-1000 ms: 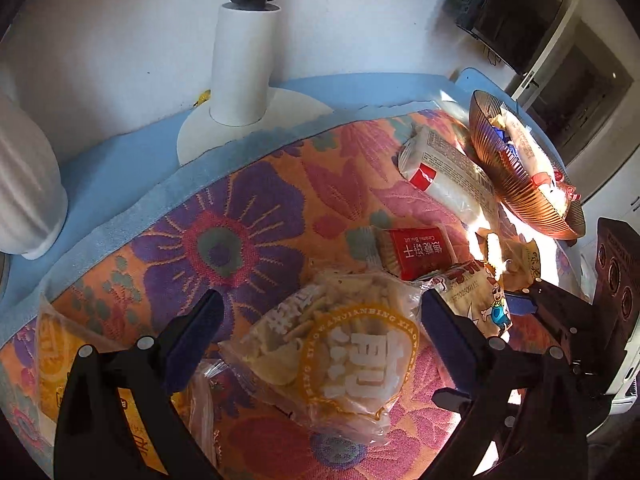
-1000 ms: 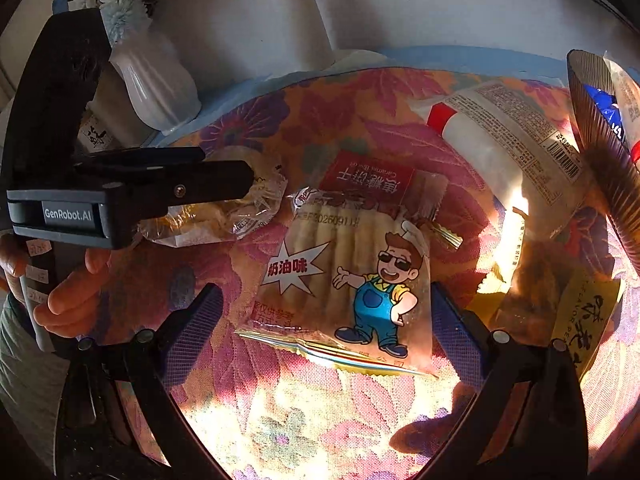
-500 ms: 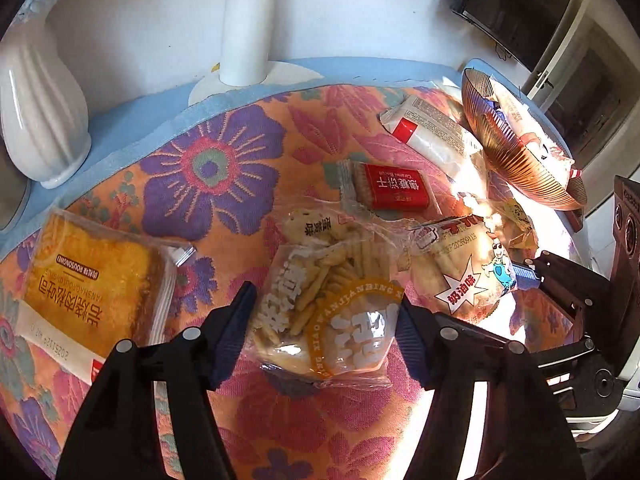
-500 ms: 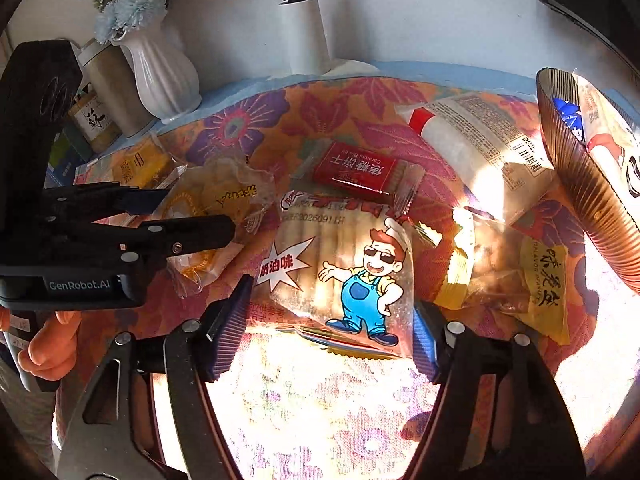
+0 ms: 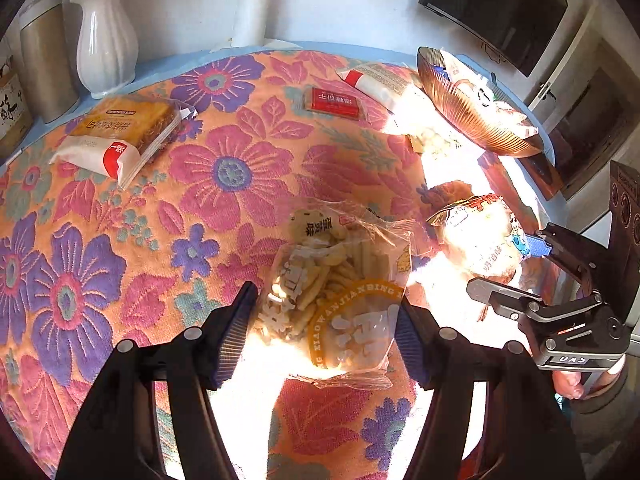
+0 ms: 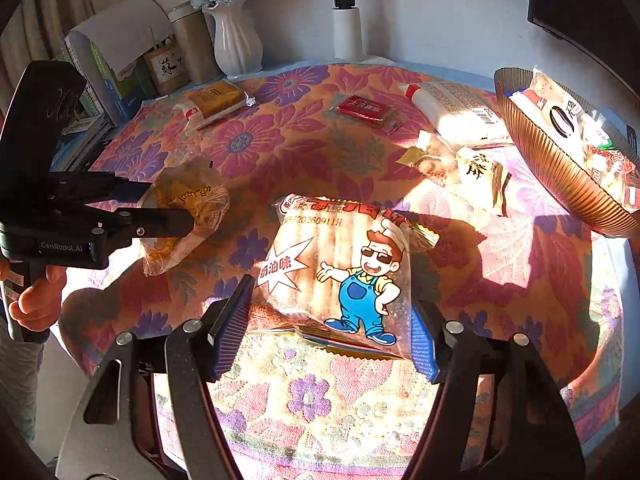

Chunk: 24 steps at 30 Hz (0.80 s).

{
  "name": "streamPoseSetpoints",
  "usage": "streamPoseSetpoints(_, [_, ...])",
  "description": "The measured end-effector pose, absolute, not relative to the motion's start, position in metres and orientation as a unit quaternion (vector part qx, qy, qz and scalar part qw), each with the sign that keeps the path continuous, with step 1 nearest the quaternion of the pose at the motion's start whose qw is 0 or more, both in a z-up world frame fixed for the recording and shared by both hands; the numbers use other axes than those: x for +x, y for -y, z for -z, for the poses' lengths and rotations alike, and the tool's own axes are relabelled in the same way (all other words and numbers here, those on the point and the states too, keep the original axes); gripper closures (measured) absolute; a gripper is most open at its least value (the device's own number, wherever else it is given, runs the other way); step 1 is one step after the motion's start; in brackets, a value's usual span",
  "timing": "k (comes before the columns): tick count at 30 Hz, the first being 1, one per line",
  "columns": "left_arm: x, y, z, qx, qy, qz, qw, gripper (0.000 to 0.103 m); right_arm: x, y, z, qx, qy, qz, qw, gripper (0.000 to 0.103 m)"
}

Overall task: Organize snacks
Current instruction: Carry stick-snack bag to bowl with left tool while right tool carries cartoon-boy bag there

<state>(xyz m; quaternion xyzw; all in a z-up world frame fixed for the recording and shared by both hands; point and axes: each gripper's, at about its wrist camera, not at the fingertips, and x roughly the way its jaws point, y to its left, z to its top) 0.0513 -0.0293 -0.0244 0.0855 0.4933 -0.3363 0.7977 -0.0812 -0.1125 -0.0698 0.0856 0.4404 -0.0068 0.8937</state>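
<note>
- Your left tongs (image 5: 322,320) are clamped on a clear bag of finger biscuits (image 5: 340,292); both ribbed pads press its sides, and the bag is lifted clear of the bench (image 5: 120,208).
- Your right tongs (image 6: 324,332) grip the cartoon-chef biscuit packet (image 6: 344,272) by its lower half, pads tight against both edges; the packet hangs above the floral cloth (image 6: 320,152).
- In the right wrist view the left tongs appear at the left edge, with your hand (image 6: 36,300) on the handle and the bag bunched between the fingers.
- The ribbed copper bowl (image 6: 560,172) stands at the right edge of the bench, tilted toward the camera, already holding several wrapped snacks.
- Still lying on the cloth: a red biscuit packet (image 6: 366,114) near the centre back, a long white packet with a red end (image 6: 452,114) just beside the bowl, a small yellow-labelled packet (image 6: 460,166) in front of it, and a wrapped cake slice (image 5: 120,136) at the far left.
- Behind the cloth stand a white vase (image 6: 236,40) with blue flowers, a white post (image 6: 348,24) on a round base, and books (image 6: 100,80) at the left.
- Strong sunlight washes out the bench between the two held packets; detail there is unreadable.
</note>
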Motion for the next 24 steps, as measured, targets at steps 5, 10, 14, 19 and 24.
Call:
streamPoseSetpoints(5, [0.034, 0.031, 0.031, 0.103, -0.490, 0.332, 0.799, 0.033, -0.099, 0.113, 0.079, 0.094, -0.446, 0.014, 0.890, 0.031])
streamPoseSetpoints(10, [0.021, 0.031, 0.035, 0.121, -0.487, 0.318, 0.805, 0.019, -0.107, 0.126, 0.082, 0.155, -0.460, 0.014, 0.874, 0.015])
streamPoseSetpoints(14, [0.019, 0.032, 0.037, 0.119, -0.481, 0.309, 0.812, 0.021, -0.106, 0.132, 0.086, 0.211, -0.467, 0.032, 0.858, 0.014])
streamPoseSetpoints(19, [0.023, 0.037, 0.042, 0.105, -0.476, 0.295, 0.822, 0.033, -0.099, 0.124, 0.085, 0.221, -0.461, 0.080, 0.856, 0.013])
streamPoseSetpoints(24, [0.017, 0.040, 0.037, 0.101, -0.467, 0.297, 0.827, 0.043, -0.101, 0.124, 0.084, 0.220, -0.441, 0.099, 0.864, 0.025])
